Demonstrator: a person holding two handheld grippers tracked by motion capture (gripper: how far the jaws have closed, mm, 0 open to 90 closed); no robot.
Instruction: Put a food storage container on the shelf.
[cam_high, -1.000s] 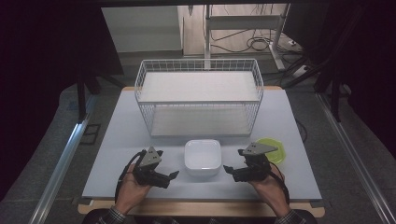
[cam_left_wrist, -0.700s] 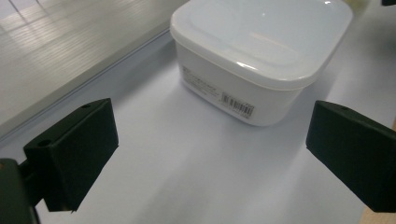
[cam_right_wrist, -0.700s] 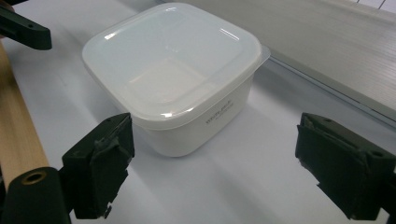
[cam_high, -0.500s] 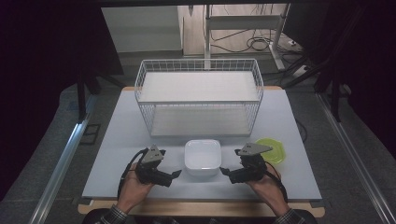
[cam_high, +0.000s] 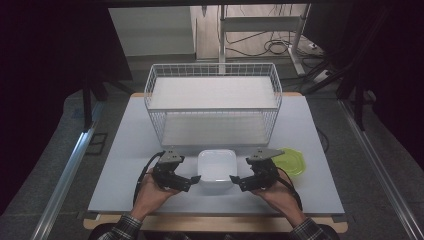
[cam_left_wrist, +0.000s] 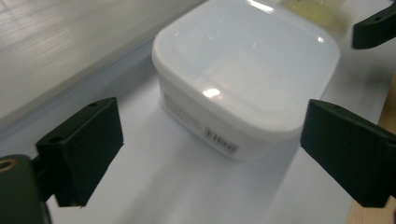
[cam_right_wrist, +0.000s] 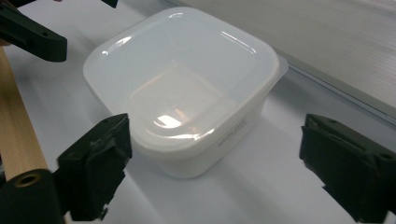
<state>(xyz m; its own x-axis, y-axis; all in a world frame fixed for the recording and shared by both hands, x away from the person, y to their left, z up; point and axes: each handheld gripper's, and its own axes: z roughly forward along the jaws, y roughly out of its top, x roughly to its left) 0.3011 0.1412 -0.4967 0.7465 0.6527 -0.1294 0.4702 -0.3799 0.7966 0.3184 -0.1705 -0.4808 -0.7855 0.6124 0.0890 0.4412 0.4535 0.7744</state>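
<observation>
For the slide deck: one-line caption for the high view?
Left tool and right tool, both open, flank a white container before a wire basket.

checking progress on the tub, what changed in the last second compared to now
Both grippers edged inward toward the white container: the left gripper and right gripper now flank it closely, jaws open, nothing gripped. The container, green lid and wire basket stayed put.
</observation>
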